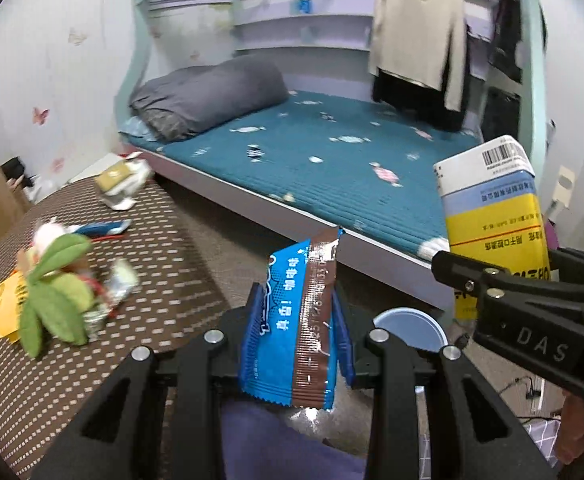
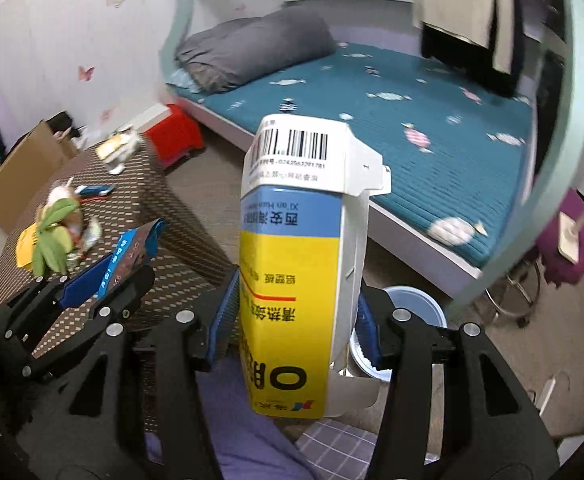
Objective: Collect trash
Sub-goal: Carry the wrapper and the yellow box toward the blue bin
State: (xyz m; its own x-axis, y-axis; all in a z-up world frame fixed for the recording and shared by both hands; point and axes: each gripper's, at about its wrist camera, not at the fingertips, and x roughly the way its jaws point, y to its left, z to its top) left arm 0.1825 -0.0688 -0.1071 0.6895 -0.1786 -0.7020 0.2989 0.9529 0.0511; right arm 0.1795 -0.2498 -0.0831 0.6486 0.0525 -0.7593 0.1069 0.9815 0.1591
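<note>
left fingers [image 1: 298,344] clamp blue wrapper [image 1: 292,328] | right fingers [image 2: 294,332] clamp yellow carton [image 2: 292,272] | blue bin [image 2: 412,304] below

Open floor strip [image 2: 212,184] between desk [image 1: 140,280] and bed [image 1: 332,168] edge; passage there. Desk top crowded at left: green plush [image 1: 56,288], wrappers, small boxes (bare patch nearest camera). Round blue bin [image 2: 408,304] on floor beside bed corner, mouth unobstructed. Red box [image 2: 176,132] blocks far end of strip. Stool [image 2: 512,292] at right.
</note>
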